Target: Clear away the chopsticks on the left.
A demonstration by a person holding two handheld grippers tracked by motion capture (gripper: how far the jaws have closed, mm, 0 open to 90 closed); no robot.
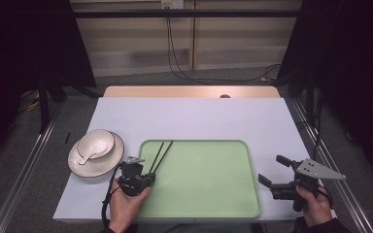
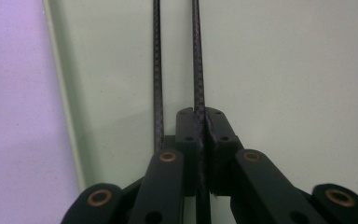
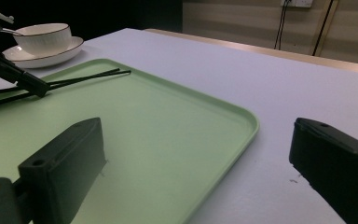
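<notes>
This looks like a lab or recording bay set up for staged tabletop work, not a home. The counter wears a plain pale sheet and stands alone on grey carpet, with metal rails running along the floor on both sides. Black curtains close off the space to either side, and cables drop from a wall socket on the bare panelled wall well beyond the fingers.
</notes>
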